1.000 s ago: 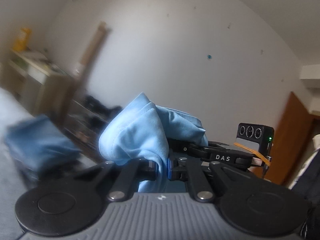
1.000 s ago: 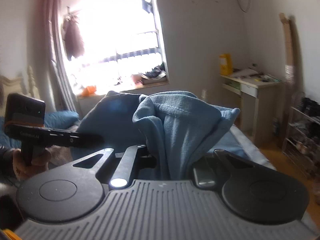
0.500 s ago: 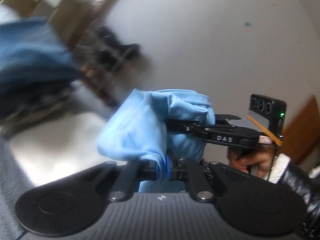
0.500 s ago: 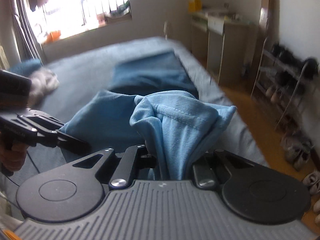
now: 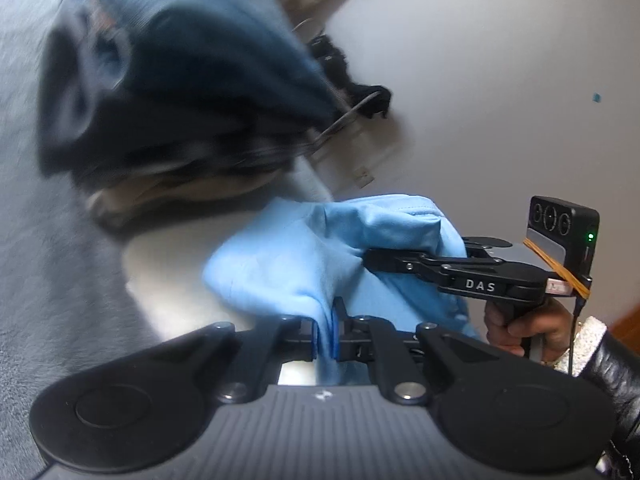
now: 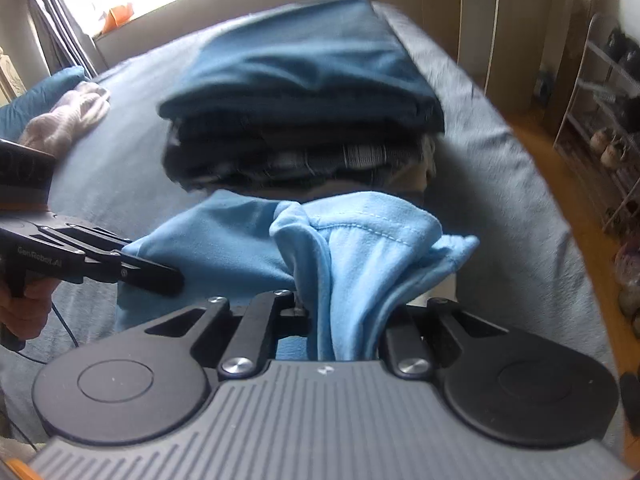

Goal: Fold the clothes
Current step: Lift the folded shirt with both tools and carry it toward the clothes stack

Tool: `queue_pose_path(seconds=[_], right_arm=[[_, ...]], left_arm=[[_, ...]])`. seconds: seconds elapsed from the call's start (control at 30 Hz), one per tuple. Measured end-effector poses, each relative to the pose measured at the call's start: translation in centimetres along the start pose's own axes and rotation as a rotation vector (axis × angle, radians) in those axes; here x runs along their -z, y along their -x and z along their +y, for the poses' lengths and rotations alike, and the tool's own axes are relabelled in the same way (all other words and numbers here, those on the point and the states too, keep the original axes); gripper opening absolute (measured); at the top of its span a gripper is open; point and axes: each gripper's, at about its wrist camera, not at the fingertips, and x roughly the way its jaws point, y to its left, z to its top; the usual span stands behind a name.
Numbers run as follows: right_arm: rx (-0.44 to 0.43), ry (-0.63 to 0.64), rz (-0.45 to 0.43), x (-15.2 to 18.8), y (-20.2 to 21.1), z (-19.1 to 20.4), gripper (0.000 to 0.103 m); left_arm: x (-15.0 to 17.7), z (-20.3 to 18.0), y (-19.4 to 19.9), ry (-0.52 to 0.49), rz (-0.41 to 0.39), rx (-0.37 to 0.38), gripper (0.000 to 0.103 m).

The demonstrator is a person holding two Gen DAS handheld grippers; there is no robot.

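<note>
A light blue garment (image 5: pixel 304 256) hangs bunched between both grippers just above the grey bed. My left gripper (image 5: pixel 325 334) is shut on a fold of it. In the right wrist view the same light blue garment (image 6: pixel 360 248) spills over my right gripper (image 6: pixel 344 320), which is shut on a thick fold; the pads are hidden by cloth. The right gripper (image 5: pixel 372 260) shows in the left wrist view, biting the cloth from the right. The left gripper (image 6: pixel 168 278) shows at the left of the right wrist view, held by a hand (image 6: pixel 24 300).
A stack of folded clothes (image 6: pixel 304 92), dark blue on top, sits on the bed (image 6: pixel 492 168) just beyond the garment. A white cloth (image 6: pixel 68 114) lies at the far left. A shoe rack (image 6: pixel 604 120) and a desk (image 6: pixel 480 8) stand to the right, past the bed's edge.
Both grippers have come down with the light blue garment, from facing the wall and window to low over the bed. The folded stack now fills the view close ahead.
</note>
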Motion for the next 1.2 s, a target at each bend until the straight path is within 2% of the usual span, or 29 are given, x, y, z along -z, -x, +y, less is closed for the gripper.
queue_pose_path(seconds=[0.1, 0.17, 0.27, 0.33, 0.4, 0.47, 0.57, 0.63, 0.8, 0.93, 1.1, 1.2], right_arm=[[-0.018, -0.015, 0.023, -0.1, -1.4, -0.5, 0.013], [-0.043, -0.066, 0.033, -0.2, -1.9, -1.4, 0.015], [-0.090, -0.156, 0.051, -0.4, -2.0, -2.6, 0.019], [-0.106, -0.184, 0.031, -0.5, -1.9, -2.9, 0.021], [-0.119, -0.202, 0.005, -0.4, -2.1, -2.9, 0.023], [-0.126, -0.193, 0.003, -0.4, -2.6, -2.6, 0.017], [-0.151, -0.181, -0.021, -0.4, -2.3, -2.0, 0.013], [-0.173, -0.181, -0.045, -0.8, -1.7, -1.6, 0.013], [-0.236, -0.164, -0.087, -2.6, -0.9, -0.5, 0.013], [-0.210, -0.158, -0.021, -3.8, -3.7, -0.5, 0.013], [-0.178, -0.176, 0.038, -3.4, -5.6, -1.0, 0.015], [-0.158, -0.196, 0.051, -3.2, -5.8, -1.5, 0.021]], left_arm=[[-0.1, 1.8, -1.0, 0.024, 0.020, 0.014, 0.007], [-0.1, 2.6, -0.9, 0.050, 0.034, 0.050, 0.009], [-0.6, 4.1, -0.5, 0.100, 0.040, 0.090, 0.017], [-1.0, 5.0, -0.2, 0.120, 0.027, 0.100, 0.018], [-0.8, 5.5, 0.1, 0.134, 0.027, 0.098, 0.015], [-0.6, 5.8, 0.3, 0.131, 0.025, 0.083, 0.007], [-0.4, 5.6, 1.2, 0.115, 0.013, 0.065, 0.006], [-0.6, 5.6, 2.6, 0.131, -0.012, 0.074, 0.006], [-1.3, 5.9, 5.7, 0.091, -0.070, 0.078, 0.006], [-1.9, 7.5, 4.1, 0.154, -0.024, 0.043, 0.006], [-1.2, 8.9, 3.5, 0.149, -0.002, 0.029, 0.010], [-1.3, 8.8, 3.8, 0.130, -0.001, 0.028, 0.015]])
